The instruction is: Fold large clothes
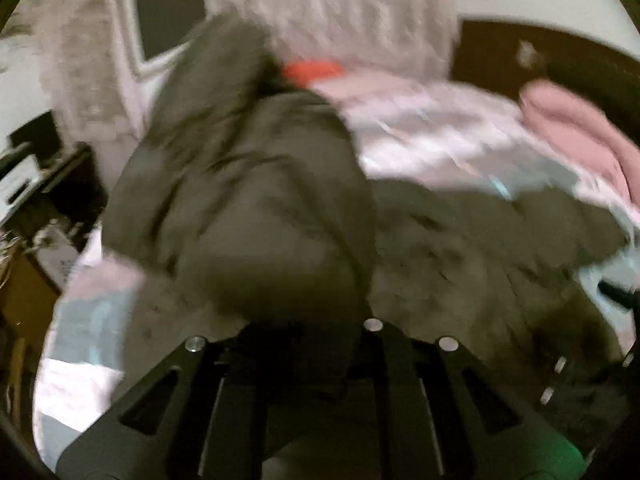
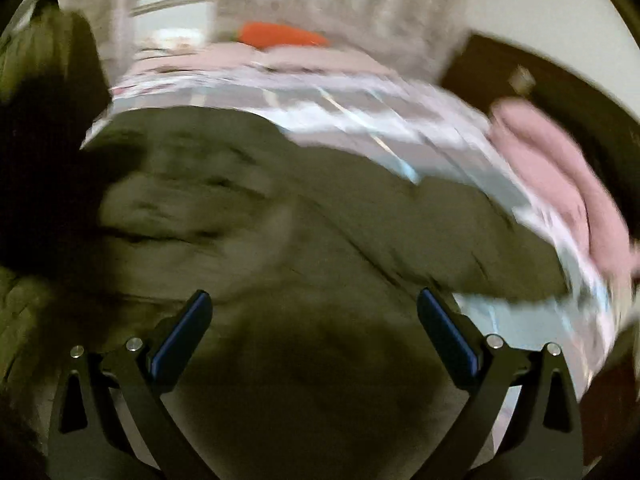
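Observation:
A large olive-grey garment (image 1: 248, 208) lies on a bed with a pale patterned cover (image 1: 440, 136). My left gripper (image 1: 304, 344) is shut on a bunched fold of the olive-grey garment and holds it up; the cloth hides the fingertips. The rest of the garment spreads to the right across the bed. In the right wrist view the garment (image 2: 320, 232) fills the middle. My right gripper (image 2: 312, 300) is open and empty just above it, its blue pads (image 2: 180, 336) wide apart. Both views are motion-blurred.
A folded pink cloth (image 1: 576, 136) lies at the bed's right side, also in the right wrist view (image 2: 560, 168). An orange item (image 1: 312, 70) sits at the far end. A dark wooden headboard (image 1: 560, 56) stands at the right. Furniture and clutter (image 1: 36, 184) stand left of the bed.

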Available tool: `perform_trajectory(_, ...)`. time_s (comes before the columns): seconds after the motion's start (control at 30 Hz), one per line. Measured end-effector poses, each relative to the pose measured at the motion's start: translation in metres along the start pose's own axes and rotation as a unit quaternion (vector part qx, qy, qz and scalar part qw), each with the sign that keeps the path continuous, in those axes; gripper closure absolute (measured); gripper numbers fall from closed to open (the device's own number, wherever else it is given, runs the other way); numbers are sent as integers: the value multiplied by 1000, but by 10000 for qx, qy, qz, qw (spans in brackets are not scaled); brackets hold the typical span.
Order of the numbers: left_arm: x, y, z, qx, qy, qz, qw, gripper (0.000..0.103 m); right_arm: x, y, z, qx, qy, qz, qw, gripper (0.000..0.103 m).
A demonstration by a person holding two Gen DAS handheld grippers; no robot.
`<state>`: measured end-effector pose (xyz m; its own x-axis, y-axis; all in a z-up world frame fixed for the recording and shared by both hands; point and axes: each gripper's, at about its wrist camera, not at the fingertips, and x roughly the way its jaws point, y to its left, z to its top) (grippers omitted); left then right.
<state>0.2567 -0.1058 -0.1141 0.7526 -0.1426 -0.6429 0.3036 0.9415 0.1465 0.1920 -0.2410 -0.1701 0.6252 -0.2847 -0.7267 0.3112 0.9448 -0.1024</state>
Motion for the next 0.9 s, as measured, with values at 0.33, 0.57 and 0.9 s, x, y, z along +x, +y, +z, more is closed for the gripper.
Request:
perform_trajectory(0.33, 39, -70, -53, 1103, 523, 391, 9917, 30, 31, -81, -33, 830, 456, -310, 9950, 1)
perform_trajectory(0.57, -12, -90, -50, 1828, -79, -1153, 9763, 2, 31, -87, -34, 1023, 470, -252, 9933, 1)
perform_trajectory(0.9, -25, 157, -20, -1471, -650, 1165, 9801, 2, 40, -75, -37, 1035, 614, -324, 9922, 1)
